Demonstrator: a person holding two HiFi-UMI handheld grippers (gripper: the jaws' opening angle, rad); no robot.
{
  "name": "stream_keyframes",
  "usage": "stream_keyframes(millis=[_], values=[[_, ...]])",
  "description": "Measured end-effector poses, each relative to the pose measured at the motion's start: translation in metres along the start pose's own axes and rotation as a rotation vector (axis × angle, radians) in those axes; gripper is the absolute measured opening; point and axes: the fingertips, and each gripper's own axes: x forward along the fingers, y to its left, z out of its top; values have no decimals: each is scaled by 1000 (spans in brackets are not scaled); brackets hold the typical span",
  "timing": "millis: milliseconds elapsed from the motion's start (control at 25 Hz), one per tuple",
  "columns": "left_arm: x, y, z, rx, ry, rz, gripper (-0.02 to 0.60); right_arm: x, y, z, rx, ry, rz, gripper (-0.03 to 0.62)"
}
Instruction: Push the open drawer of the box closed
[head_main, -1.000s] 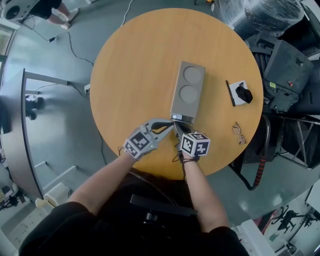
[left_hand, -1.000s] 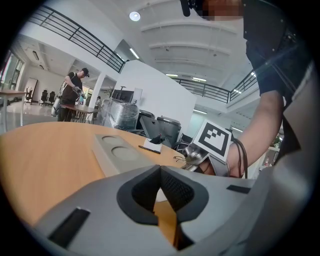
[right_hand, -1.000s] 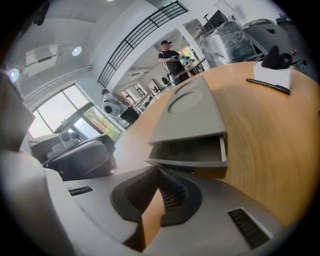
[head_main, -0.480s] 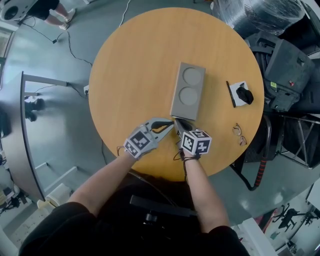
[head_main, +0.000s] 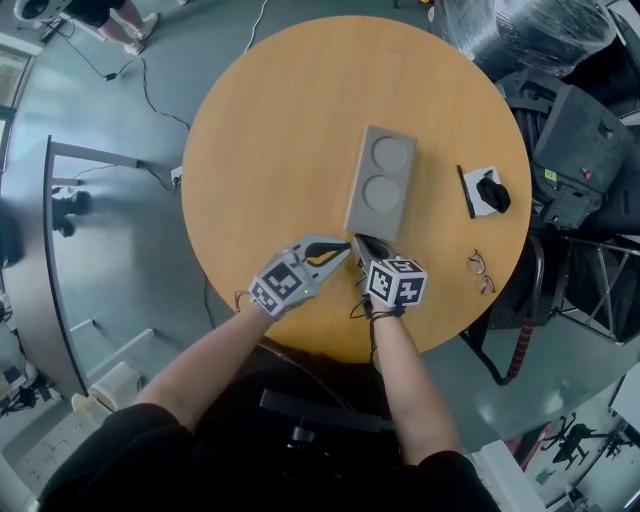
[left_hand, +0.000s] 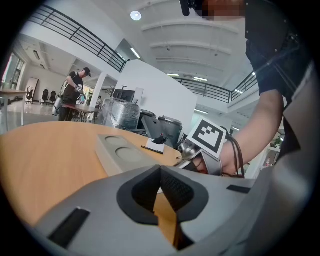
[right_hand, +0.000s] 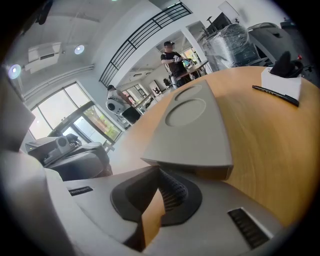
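A grey box (head_main: 380, 185) with two round hollows in its top lies near the middle of the round wooden table (head_main: 270, 130). No drawer sticks out from its near end in the head view. My right gripper (head_main: 359, 241) is shut, and its tips sit against that near end of the box (right_hand: 192, 132). In the right gripper view my right gripper (right_hand: 159, 173) has nothing between its jaws. My left gripper (head_main: 346, 246) is shut too, just left of the right one and a little short of the box (left_hand: 122, 154). In its own view, my left gripper (left_hand: 161, 172) is empty.
A white card with a black object (head_main: 488, 190) and a black pen (head_main: 465, 190) lie right of the box. Eyeglasses (head_main: 479, 268) rest near the table's right edge. Dark equipment and cases stand beyond that edge.
The pale strip that showed at the box's near end a second ago is out of sight now. My right gripper has edged forward against the box. The left gripper has barely moved.
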Motion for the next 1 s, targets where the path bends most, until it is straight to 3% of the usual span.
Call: stream_keyframes(millis=[200,360,680,840,1000], values=[[-12,-8,13,13,-9,26,28,-23,13,8,-37,-23,32,20],[-33,-25,47,28,-58,33,28,-68,52,47,-130,-147,132,20],[-80,-80,156,61,-176,25,28,-195,158,126,-462,-391,297,20],[-102,-111,219,67,-237,-28,28,-256,210,155,-622,-467,348,20],[-125,-148,276,118,-273,-46,28,-311,252,165,-671,-497,407,21]])
